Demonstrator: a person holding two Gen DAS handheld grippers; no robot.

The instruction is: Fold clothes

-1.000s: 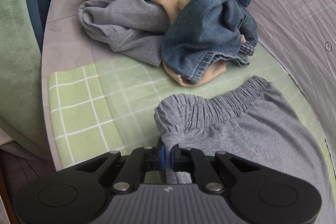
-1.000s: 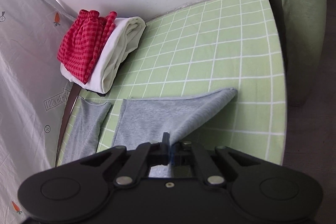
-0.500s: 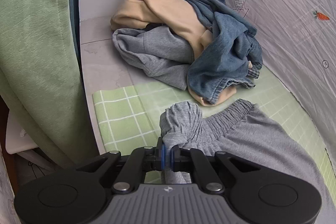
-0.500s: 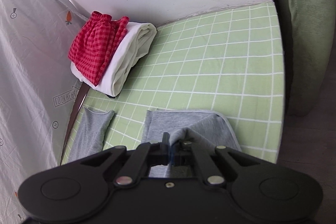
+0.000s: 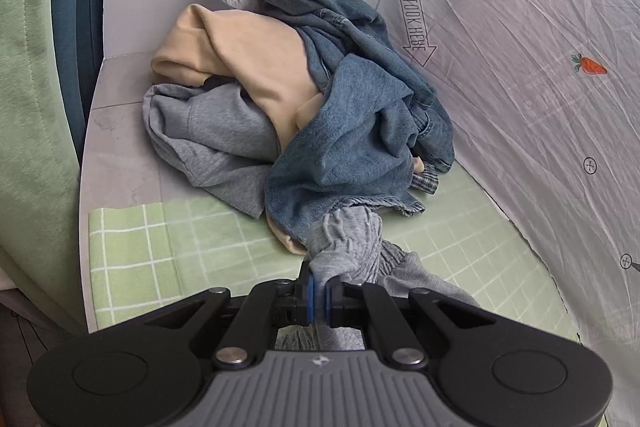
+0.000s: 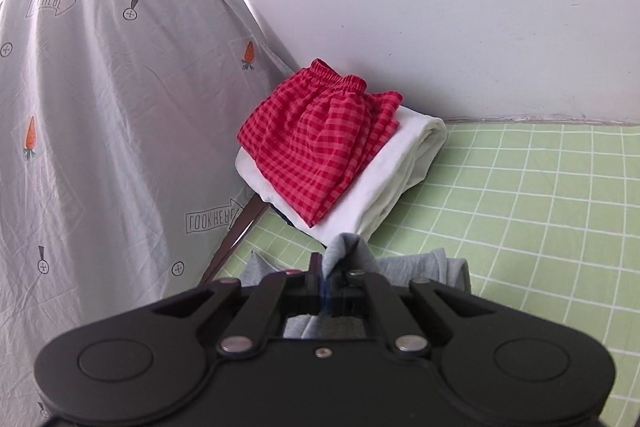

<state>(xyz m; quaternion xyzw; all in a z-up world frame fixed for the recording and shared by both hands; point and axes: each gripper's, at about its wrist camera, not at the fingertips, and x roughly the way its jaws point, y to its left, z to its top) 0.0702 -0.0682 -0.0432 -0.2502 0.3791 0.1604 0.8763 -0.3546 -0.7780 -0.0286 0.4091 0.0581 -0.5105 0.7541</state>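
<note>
Both grippers have lifted the grey shorts [image 5: 348, 247] off the green checked cloth [image 5: 208, 239], the fabric now bunched. The left gripper [image 5: 319, 293] pinches the elastic waistband; the right gripper [image 6: 325, 291] pinches a hem corner. The pale sheet [image 5: 520, 75] reads "LOOK HERE".

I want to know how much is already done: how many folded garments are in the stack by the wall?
2 visible: the red checked shorts on top and a white garment beneath. Something dark peeks out under the white one, so a third piece may be hidden.
</note>
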